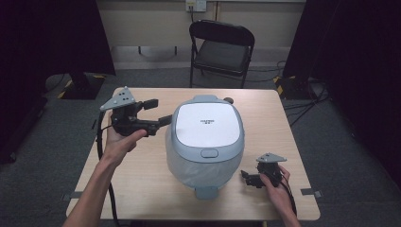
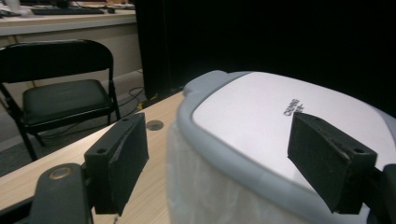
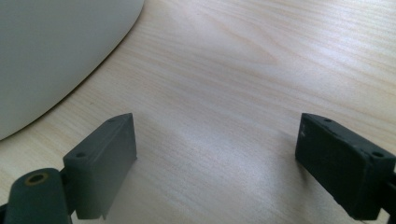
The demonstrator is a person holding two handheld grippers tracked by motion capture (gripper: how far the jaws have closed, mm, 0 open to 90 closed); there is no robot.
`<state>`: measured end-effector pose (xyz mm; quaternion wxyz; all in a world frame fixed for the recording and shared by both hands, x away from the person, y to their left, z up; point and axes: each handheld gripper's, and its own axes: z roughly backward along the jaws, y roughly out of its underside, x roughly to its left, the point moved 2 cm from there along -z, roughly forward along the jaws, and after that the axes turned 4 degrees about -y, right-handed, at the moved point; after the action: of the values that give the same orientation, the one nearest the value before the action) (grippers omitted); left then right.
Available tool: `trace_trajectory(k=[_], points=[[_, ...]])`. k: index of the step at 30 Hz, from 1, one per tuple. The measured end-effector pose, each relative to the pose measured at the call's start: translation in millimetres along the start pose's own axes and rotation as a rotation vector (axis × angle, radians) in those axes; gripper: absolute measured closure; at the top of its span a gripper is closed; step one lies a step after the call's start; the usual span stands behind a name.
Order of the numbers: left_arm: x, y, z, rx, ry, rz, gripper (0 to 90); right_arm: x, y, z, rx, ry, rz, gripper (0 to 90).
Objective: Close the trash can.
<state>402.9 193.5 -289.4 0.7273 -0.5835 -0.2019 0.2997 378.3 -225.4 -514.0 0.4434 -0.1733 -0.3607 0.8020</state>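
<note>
A large white appliance (image 1: 205, 137) with a grey-rimmed lid lying flat on top stands in the middle of the wooden table (image 1: 142, 179). My left gripper (image 1: 158, 111) is held above the table at the appliance's left side, pointing right at the lid's rim. It is open and holds nothing. In the left gripper view the gripper (image 2: 217, 140) frames the lid edge of the appliance (image 2: 261, 121) without touching it. My right gripper (image 1: 247, 178) rests low near the front right of the appliance, open. In the right gripper view the gripper (image 3: 215, 135) has bare table between its jaws, with the appliance (image 3: 46, 56) at the upper left.
A black folding chair (image 1: 222, 47) stands behind the table's far edge. A small dark round spot (image 1: 229, 100) sits on the table just behind the appliance. Dark curtains hang at both sides, and cables lie on the floor at the right.
</note>
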Motion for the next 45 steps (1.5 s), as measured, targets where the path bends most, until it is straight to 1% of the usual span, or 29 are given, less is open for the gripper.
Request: trace_trajectory(k=[2,4,7,9,10,13,15,17,20,21,22,23,24,25,30,31,32,33,34,36,37,38,40,41,42,43,44,45], points=[[7.5,5.1,4.7,0.003,-0.027,0.01,19.9,0.0,0.0,0.0,0.0,0.0,0.0,11.2],[13.8,9.5,8.3,0.015,-0.055,0.008,20.0,0.0,0.0,0.0,0.0,0.0,0.0,11.2],[21.2,19.0,13.8,0.025,-0.08,0.012,19.9,0.0,0.0,0.0,0.0,0.0,0.0,11.1],[25.4,26.7,16.1,0.044,-0.089,0.022,19.8,0.0,0.0,0.0,0.0,0.0,0.0,11.1],[27.5,31.8,17.2,0.059,-0.105,0.027,19.7,0.0,0.0,0.0,0.0,0.0,0.0,11.2],[31.9,45.0,18.4,0.1,-0.123,0.046,19.9,0.0,0.0,0.0,0.0,0.0,0.0,11.1],[35.2,56.5,18.9,0.119,-0.131,0.064,19.6,0.0,0.0,0.0,0.0,0.0,0.0,11.2],[39.6,70.2,19.6,0.148,-0.154,0.072,19.2,0.0,0.0,0.0,0.0,0.0,0.0,11.2],[43.4,86.5,20.5,0.175,-0.162,0.095,18.9,0.0,0.0,0.0,0.0,0.0,0.0,11.2],[45.0,92.3,20.9,0.192,-0.164,0.088,18.9,0.0,0.0,0.0,0.0,0.0,0.0,11.1],[46.7,97.7,21.3,0.212,-0.173,0.09,18.9,0.0,0.0,0.0,0.0,0.0,0.0,11.2],[48.5,102.9,21.7,0.225,-0.182,0.097,18.9,0.0,0.0,0.0,0.0,0.0,0.0,11.2],[51.3,112.9,23.4,0.241,-0.195,0.111,19.1,0.0,0.0,0.0,0.0,0.0,0.0,11.2],[51.3,112.9,23.4,0.241,-0.195,0.111,19.0,0.0,0.0,0.0,0.0,0.0,0.0,11.2],[54.7,135.8,27.2,0.3,-0.215,0.119,18.8,0.0,0.0,0.0,0.0,0.0,0.0,11.1],[55.1,141.2,28.2,0.308,-0.225,0.122,18.8,0.0,0.0,0.0,0.0,0.0,0.0,11.1],[55.6,144.4,29.3,0.314,-0.239,0.115,18.5,0.0,0.0,0.0,0.0,0.0,0.0,11.1],[55.9,149.1,30.0,0.309,-0.25,0.126,18.5,0.0,0.0,0.0,0.0,0.0,0.0,11.2],[56.6,155.1,30.6,0.322,-0.25,0.136,18.6,0.0,0.0,0.0,0.0,0.0,0.0,11.2],[56.4,164.3,31.7,0.349,-0.255,0.122,19.4,0.0,0.0,0.0,0.0,0.0,0.0,11.1],[56.8,167.8,32.7,0.356,-0.268,0.12,18.9,0.0,0.0,0.0,0.0,0.0,0.0,11.2],[57.0,172.9,33.4,0.363,-0.274,0.129,19.4,0.0,0.0,0.0,0.0,0.0,0.0,11.1],[57.7,185.1,33.3,0.398,-0.284,0.135,19.4,0.0,0.0,0.0,0.0,0.0,0.0,11.1],[58.1,188.9,33.0,0.416,-0.29,0.125,19.4,0.0,0.0,0.0,0.0,0.0,0.0,11.1],[58.2,194.4,32.2,0.447,-0.292,0.12,19.5,0.0,0.0,0.0,0.0,0.0,0.0,11.2],[58.6,197.2,31.7,0.458,-0.293,0.117,19.5,0.0,0.0,0.0,0.0,0.0,0.0,11.2],[58.7,200.6,31.3,0.47,-0.292,0.128,19.4,0.0,0.0,0.0,0.0,0.0,0.0,11.2],[58.6,203.6,31.4,0.472,-0.292,0.137,19.4,0.0,0.0,0.0,0.0,0.0,0.0,11.2]])
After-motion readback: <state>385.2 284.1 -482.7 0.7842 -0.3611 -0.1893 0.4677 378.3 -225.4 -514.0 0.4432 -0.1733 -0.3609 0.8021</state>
